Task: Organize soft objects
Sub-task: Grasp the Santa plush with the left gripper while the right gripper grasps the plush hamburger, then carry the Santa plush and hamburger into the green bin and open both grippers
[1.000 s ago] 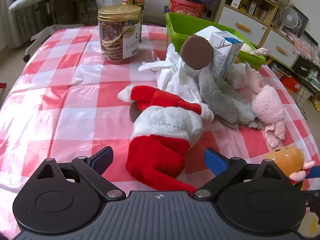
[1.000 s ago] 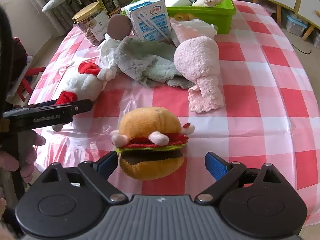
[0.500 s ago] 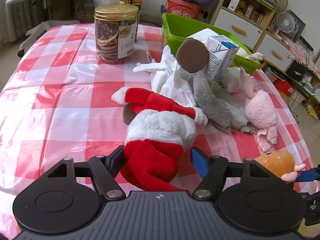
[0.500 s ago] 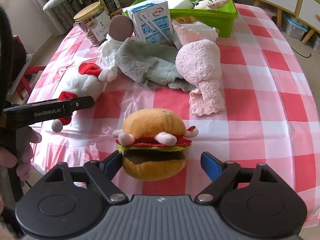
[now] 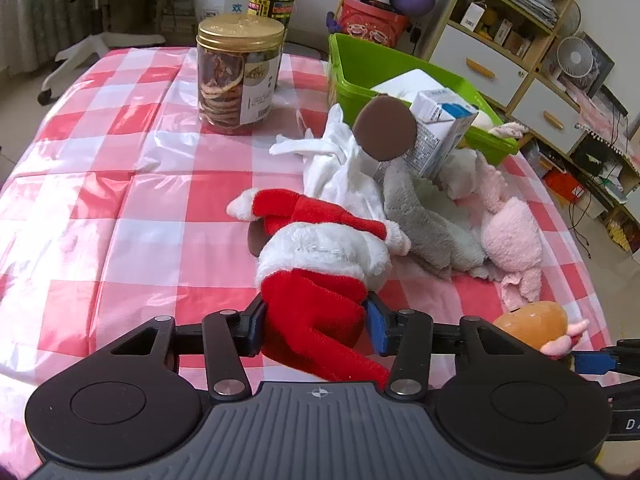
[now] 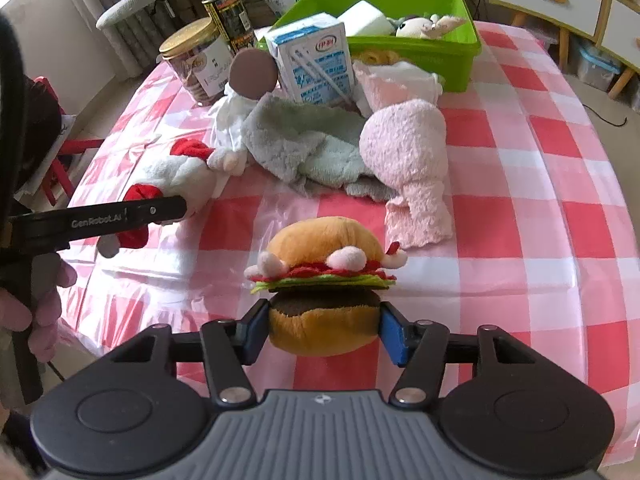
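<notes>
Left wrist view: the left gripper sits low in the frame with its blue pads pressed against the red lower half of the red-and-white plush Santa doll. A second ago those fingers stood wide apart either side of the doll; they have since closed in on it, so the grasp looks made, though the doll still lies on the red-and-white checked tablecloth. Towards upper right sits the green plastic bin, probably the destination, with a blue-and-white milk carton leaning in front of it.

Right wrist view: the right gripper at lower centre has likewise narrowed, and its blue pads now touch both sides of the lower bun of the plush hamburger toy, gripping it. The fluffy pink plush toy and grey fleece cloth lie beyond it, mid-frame, ungrasped. With both toys held, lifting them towards the bin seems the next step.
</notes>
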Demonstrator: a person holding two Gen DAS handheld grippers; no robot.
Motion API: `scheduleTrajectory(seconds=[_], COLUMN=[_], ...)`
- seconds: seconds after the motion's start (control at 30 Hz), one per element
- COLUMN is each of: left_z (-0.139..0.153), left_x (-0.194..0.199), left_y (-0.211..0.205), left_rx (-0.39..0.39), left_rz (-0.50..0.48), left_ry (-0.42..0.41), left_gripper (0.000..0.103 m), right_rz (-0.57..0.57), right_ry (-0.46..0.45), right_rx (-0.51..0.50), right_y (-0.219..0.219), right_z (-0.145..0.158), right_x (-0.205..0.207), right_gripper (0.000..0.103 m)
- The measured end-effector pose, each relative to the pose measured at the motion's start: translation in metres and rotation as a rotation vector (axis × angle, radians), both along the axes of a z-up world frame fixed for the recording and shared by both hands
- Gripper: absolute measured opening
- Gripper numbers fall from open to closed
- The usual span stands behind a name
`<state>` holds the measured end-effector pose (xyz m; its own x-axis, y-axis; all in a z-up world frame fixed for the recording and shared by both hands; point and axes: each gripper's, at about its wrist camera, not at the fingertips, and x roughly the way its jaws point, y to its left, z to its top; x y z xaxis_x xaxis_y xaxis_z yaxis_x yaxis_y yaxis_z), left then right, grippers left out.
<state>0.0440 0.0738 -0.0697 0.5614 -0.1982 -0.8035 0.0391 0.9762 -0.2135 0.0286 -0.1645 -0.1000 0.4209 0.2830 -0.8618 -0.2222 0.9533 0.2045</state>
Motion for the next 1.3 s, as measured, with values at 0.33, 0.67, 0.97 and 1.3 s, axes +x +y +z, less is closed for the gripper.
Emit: scheduleTrajectory(seconds=[0.33, 0.67, 0.97, 1.3], left_z=[0.016, 0.037, 0.052, 0.060], left_x=[0.002, 0.004, 0.005, 0.014], left_y=[0.004, 0.006, 0.004, 0.011], left_rx=[-0.069, -0.136, -0.182, -0.275], left_rz=[0.024, 0.051, 0.060, 0.136], left_ry=[0.007, -0.055, -0.107, -0.169], left_gripper=[0.042, 0.038, 0.038, 0.038], right_rz=[-0.024, -0.108, -0.151, -0.191], right_ry=[-0.020, -0.032, -0.067, -0.138], right_rx=[0.074, 0.211, 0.271, 0.362], right_y=[-0.007, -0.027, -0.037, -0.041], right_z=[0.018, 0.037, 0.046, 0.062], right_x=[0.006, 0.021, 0.032, 0.047], right_gripper=[0.031, 0.031, 0.031, 0.031])
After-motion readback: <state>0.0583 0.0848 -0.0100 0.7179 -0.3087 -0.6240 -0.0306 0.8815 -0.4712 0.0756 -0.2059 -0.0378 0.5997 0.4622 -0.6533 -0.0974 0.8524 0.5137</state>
